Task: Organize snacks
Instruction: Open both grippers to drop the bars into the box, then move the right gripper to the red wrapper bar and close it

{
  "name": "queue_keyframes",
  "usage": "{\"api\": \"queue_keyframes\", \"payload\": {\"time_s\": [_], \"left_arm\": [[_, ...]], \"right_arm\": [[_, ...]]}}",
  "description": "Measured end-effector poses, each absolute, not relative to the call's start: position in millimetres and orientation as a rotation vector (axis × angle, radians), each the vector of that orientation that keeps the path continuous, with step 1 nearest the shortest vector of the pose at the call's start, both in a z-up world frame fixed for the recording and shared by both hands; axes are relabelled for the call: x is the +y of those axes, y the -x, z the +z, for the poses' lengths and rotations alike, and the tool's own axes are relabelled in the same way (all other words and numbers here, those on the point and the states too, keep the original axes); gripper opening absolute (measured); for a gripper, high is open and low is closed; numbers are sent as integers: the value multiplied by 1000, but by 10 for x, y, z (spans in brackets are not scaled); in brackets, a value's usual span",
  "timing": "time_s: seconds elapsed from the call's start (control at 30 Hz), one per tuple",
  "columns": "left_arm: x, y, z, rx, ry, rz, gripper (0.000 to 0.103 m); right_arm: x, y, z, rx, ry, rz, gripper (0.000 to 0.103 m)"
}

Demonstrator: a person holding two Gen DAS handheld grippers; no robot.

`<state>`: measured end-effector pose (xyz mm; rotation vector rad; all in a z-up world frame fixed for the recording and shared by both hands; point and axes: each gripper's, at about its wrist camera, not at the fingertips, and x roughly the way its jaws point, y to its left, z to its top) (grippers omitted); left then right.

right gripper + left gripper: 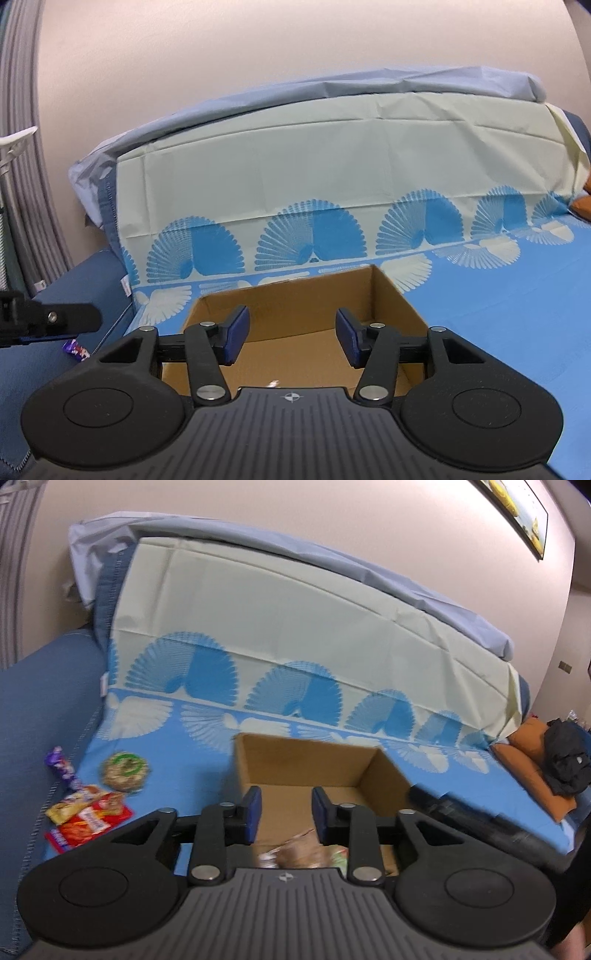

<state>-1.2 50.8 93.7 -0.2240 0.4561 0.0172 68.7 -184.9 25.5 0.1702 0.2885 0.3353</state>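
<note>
**Snack inventory: one box, loose packets on the bed**

Container: one open cardboard box (314,771), brown, flaps not visible, standing on the blue patterned sheet (177,771) of the bed. Its long axis runs away from both cameras toward the draped headboard. Contents: a small heap of wrapped snacks (306,854) at the near end, blurred and partly hidden behind the left tool, so the count cannot be told. The far part of the box floor is bare cardboard.

Loose items, left of the box on the bed:
- One round packet (125,771), pale with a green ring, lying flat, nearest the box.
- One purple wrapper (62,771), long axis running diagonally, at the sheet's left edge.
- A cluster of flat red and yellow packets (88,821) overlapping one another, at least three; exact count unclear.

Tools: two.
- Left tool (286,814): over the near end of the box, blue pads a narrow gap apart, nothing pinched between them.
- Right tool (291,341): over the box opening, pads spread wider, empty.

Other: one orange cushion (532,768) with one dark garment (567,760) on it, at the far right.
</note>
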Motion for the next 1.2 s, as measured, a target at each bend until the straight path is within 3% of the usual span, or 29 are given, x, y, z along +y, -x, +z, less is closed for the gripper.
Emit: {"api": "queue_keyframes", "payload": {"time_s": [0.23,0.53,0.87,0.97,1.03,1.2], "left_arm": [[1071,454,492,419,11,72,21],[1607,803,-136,449,4,170,21],[1829,1050,-38,303,94,447,22],[1821,1155,13,249,81,506,25],[1833,1216,40,225,82,527,37],[1949,1326,92,193,125,564,49]], "right_arm": [[-1660,-499,260,207,-125,382,38],[-1185,-198,247,166,-11,510,35],[-171,109,71,325,50,698,32],[240,57,-75,412,62,713,34],[486,-27,-186,485,48,722,38],[1045,-232,-472,636,65,728,63]]}}
